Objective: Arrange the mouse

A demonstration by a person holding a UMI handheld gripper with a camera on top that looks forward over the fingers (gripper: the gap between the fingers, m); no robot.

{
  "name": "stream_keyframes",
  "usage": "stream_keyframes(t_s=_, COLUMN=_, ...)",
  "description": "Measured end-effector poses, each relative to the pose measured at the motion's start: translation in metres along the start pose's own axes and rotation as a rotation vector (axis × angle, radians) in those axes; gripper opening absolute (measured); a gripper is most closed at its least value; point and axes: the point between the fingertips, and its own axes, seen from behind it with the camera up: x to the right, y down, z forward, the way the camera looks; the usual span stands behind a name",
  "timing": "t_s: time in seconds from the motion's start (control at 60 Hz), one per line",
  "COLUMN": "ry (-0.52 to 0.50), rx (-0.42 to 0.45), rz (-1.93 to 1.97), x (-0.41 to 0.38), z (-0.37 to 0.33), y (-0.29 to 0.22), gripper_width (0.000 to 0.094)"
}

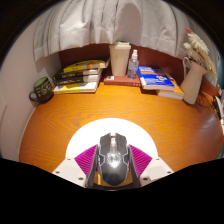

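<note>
A black gaming mouse (113, 160) with grey trim sits between my gripper's (113, 168) two fingers, nose pointing ahead toward the table's middle. The magenta pads (86, 158) press against its left and right sides with no gap showing, so the gripper is shut on it. The mouse's rear end is hidden low between the fingers. Beneath and ahead of it spreads the orange wooden table (70, 120).
Along the table's far edge stand a black mug (41, 90), a stack of books (80, 76), a white carton (120, 58), a small bottle (133, 65), blue books (158, 79) and a white jug (192, 80). A curtain (100, 25) hangs behind.
</note>
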Motion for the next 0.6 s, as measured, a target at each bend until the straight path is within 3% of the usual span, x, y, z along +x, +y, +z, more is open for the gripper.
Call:
stream_keyframes(t_s=0.067, ry=-0.003, rx=-0.004, rz=0.001, x=0.001, z=0.001, y=0.0, gripper_width=0.0604)
stream_keyframes(t_s=0.133, ry=0.001, rx=-0.021, rz=-0.003, x=0.003, z=-0.001, y=0.001, gripper_width=0.0785)
stream_keyframes(t_s=0.167, ry=-0.006, rx=-0.022, rz=-0.005, x=0.002, z=-0.004, y=0.0, gripper_width=0.083)
stream_keyframes(t_s=0.35, ry=0.004, rx=0.043, rz=0.021, x=0.0, z=-0.059, y=-0.031, gripper_width=0.0832)
stream_keyframes(t_s=0.6, ry=0.005, rx=0.204, rz=0.08, x=-0.005, z=-0.187, y=-0.062, gripper_width=0.0827)
